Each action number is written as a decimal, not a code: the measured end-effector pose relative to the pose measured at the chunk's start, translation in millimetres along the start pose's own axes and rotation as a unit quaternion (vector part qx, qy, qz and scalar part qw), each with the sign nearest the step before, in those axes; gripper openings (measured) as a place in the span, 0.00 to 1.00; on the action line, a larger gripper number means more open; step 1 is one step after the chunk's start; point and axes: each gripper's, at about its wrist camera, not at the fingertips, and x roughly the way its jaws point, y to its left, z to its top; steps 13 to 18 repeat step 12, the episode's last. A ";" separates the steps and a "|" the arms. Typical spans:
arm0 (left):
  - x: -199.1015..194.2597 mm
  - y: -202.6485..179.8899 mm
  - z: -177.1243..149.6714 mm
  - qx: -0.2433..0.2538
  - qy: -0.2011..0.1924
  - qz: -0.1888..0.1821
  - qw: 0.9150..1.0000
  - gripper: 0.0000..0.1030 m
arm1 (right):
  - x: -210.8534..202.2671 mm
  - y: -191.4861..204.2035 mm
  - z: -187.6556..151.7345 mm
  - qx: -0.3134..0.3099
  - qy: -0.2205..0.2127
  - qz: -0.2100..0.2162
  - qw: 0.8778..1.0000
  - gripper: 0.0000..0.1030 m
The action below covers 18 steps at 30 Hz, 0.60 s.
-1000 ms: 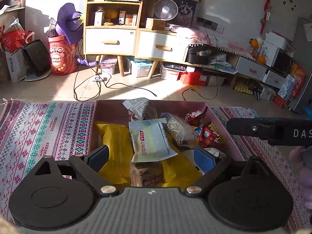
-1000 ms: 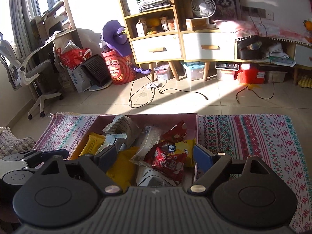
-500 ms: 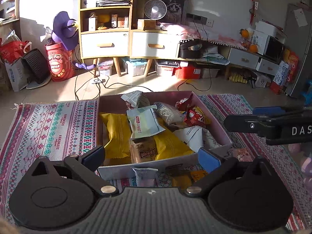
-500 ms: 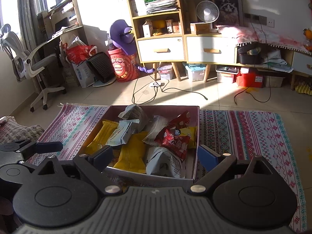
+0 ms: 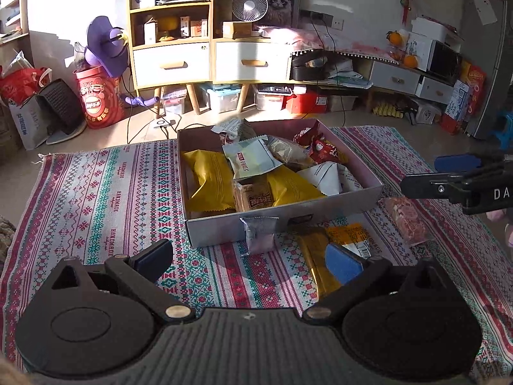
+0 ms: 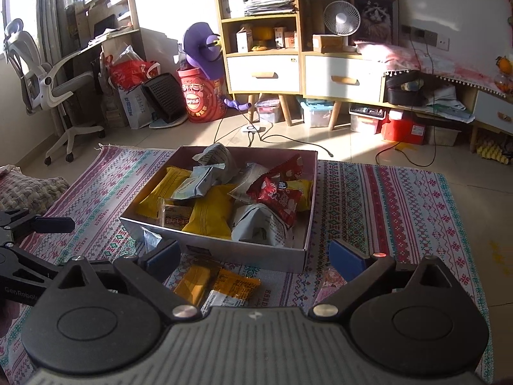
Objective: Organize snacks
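Box: the shallow pink-walled cardboard box (image 5: 349, 200) sits on the patterned woven rug (image 5: 96, 199), heaped with wrapped snacks.
Loose snacks: a small grey foil packet (image 5: 259, 234) leans on the near wall; an orange-yellow wrapper (image 6: 221, 287) and a clear pinkish packet (image 5: 408, 221) lie on the rug just beside it.
Left tongs (image 5: 250, 258): wide apart, empty.
Right tongs (image 6: 256, 256): just been opening, nothing between them.
Advice: judged best, each takes its nearest loose packet, gripping the flat body, not the crimped edge.

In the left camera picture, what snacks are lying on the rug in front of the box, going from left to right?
Silver packet leaning on the box → golden-brown packet → orange packet with a white label → clear pink packet.
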 end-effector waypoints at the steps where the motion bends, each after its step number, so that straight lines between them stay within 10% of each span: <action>1: -1.1 1.2 -2.5 0.000 0.000 0.000 1.000 1.00 | -0.8 0.2 -1.3 -0.001 0.000 0.000 1.000 0.97; 18: -7.6 13.3 -26.2 -0.010 0.012 0.006 1.000 1.00 | -10.5 7.3 -25.3 -0.021 0.003 0.000 1.000 0.98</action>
